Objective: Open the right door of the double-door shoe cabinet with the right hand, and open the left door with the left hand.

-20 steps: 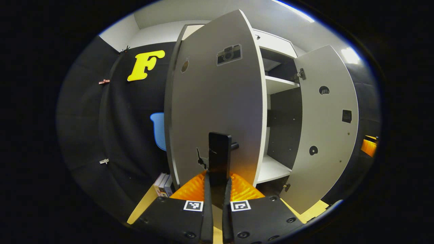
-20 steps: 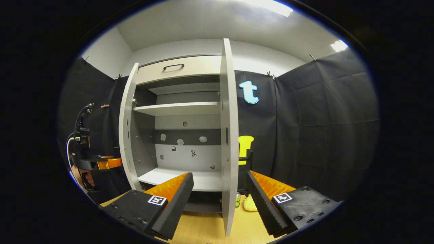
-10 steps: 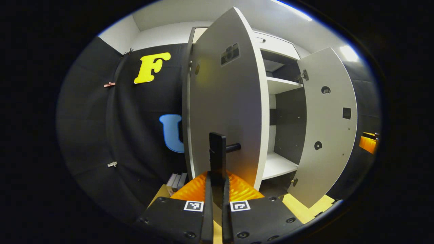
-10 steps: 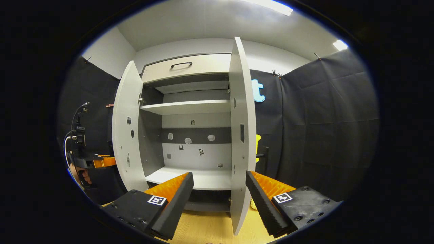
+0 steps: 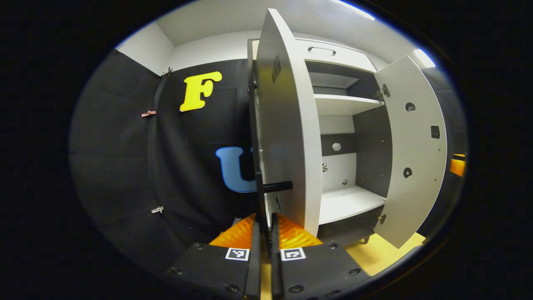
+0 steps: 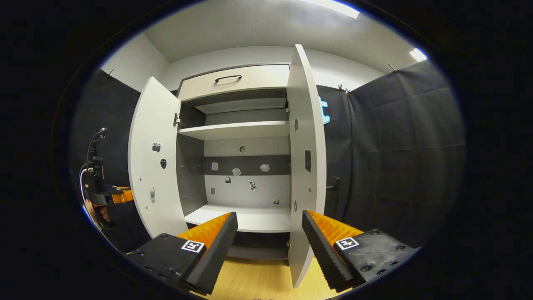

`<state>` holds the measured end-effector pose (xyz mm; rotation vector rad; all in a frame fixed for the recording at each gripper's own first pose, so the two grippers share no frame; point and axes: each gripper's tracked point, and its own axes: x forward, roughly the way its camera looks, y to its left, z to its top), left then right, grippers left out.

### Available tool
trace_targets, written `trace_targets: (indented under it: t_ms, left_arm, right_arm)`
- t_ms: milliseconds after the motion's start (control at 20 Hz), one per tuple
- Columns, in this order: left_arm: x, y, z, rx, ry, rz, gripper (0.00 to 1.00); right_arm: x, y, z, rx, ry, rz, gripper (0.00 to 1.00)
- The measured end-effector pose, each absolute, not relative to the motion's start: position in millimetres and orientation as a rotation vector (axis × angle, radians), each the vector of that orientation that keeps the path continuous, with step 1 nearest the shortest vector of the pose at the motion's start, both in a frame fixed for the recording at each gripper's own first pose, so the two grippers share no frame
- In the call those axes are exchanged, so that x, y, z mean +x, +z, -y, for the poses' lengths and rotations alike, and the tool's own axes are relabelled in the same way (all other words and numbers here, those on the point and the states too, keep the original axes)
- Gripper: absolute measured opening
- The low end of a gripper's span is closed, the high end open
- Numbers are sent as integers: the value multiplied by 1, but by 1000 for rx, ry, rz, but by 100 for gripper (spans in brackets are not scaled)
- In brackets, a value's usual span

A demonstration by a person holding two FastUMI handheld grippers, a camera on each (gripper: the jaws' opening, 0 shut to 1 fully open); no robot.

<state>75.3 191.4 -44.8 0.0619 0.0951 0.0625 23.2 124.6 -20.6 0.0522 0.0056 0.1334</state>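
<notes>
At the cabinet (image 6: 233,83), both doors already stand wide. Your left gripper (image 5: 263,227) is clamped narrow on the handle (image 5: 275,186) of the left door (image 5: 283,125), which is swung out past square. Your right gripper (image 6: 268,225) hangs wide and empty in front of the right door (image 6: 306,166). I judge that all you have left is to let go of the handle.

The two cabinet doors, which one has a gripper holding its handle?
The left door: the left gripper is shut on its handle. The right door swings free.
</notes>
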Motion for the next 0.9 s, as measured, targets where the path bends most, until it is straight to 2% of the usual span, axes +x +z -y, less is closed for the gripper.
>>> trace_targets:
  t_ms: [50,100,200,300,450,900]
  left_arm:
    - [74,-44,-207,50,90,-91,3]
    - [74,-47,-217,-5,82,-92,4]
    - [73,-47,-217,-107,40,-97,8]
    - [68,-49,-226,-92,36,-110,31]
    - [70,-50,-227,-10,59,-120,33]
    - [54,-40,-228,-7,112,-111,35]
  right_arm:
    - [23,-21,-125,48,135,-6,98]
    - [24,-20,-123,44,137,-6,98]
    - [23,-20,-125,40,144,-6,98]
    - [23,-21,-126,39,147,-6,98]
    - [23,-21,-127,44,146,-8,98]
    - [23,-21,-126,62,136,-12,98]
